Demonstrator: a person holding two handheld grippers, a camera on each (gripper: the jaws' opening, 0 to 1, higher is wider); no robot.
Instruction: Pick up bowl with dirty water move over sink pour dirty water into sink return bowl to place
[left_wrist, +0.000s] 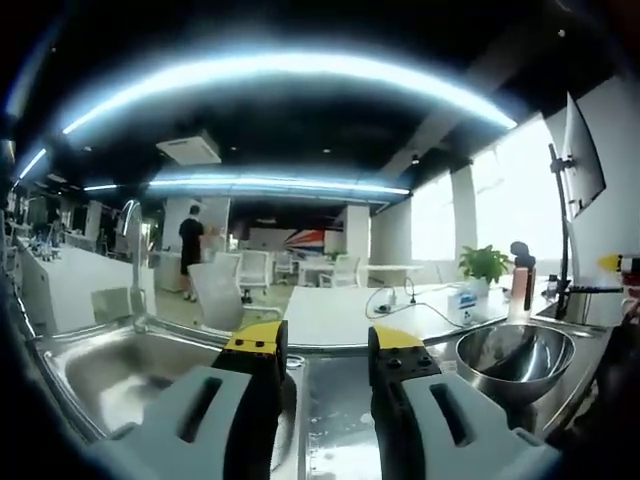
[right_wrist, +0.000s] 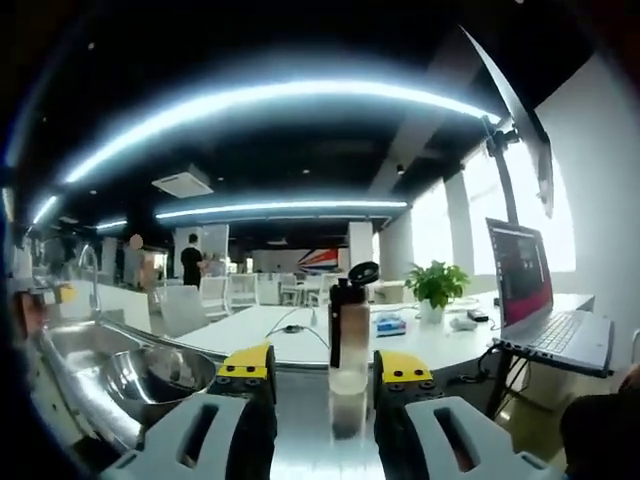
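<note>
Both grippers, left (left_wrist: 322, 352) and right (right_wrist: 324, 365), are open and hold nothing. A shiny metal bowl (left_wrist: 515, 358) sits on the counter (left_wrist: 335, 400) beside the sink (left_wrist: 120, 370); what's in it can't be seen. A bottle (right_wrist: 349, 340) stands ahead.

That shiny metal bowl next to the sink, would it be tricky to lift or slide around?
The bowl looks like polished steel, so it is probably stiff but slippery between the fingers. Its rounded underside suggests it may rock or tip if pushed at the rim. Whether it holds water can't be seen; if so, it would be heavier and slosh.
</note>
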